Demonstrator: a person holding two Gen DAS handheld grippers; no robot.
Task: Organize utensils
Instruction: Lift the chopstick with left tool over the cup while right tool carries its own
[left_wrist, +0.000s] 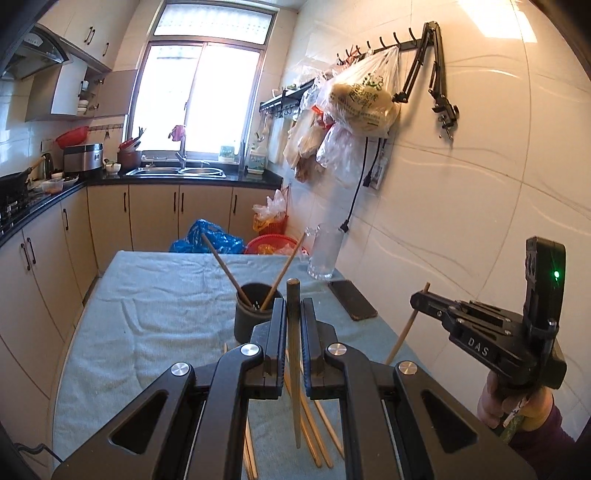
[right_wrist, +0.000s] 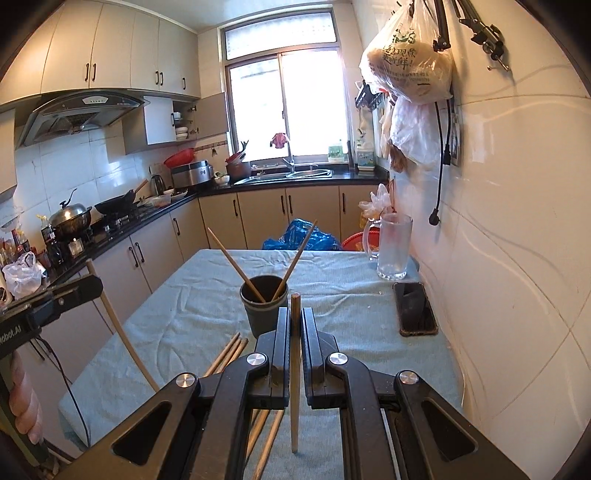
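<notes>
A chopstick (left_wrist: 292, 332) is pinched upright in the left gripper (left_wrist: 293, 314), and another chopstick (right_wrist: 294, 369) is clamped the same way in the right gripper (right_wrist: 294, 325) — both just short of the dark cup (right_wrist: 264, 306) at mid-frame, where two sticks are already crossed. A slip or a snag on those crossed sticks could be caused by the thin grip, and the cup might be tipped. "DAS" is read at right in the left view; "obot.AI" at the left edge of the right view. More loose chopsticks (right_wrist: 229, 354) are left on the bench (right_wrist: 351, 295).

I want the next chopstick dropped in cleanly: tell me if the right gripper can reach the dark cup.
Probably yes. The right gripper, shut on a chopstick, sits just short of the dark cup, with nothing between; two chopsticks already lean inside.
</notes>
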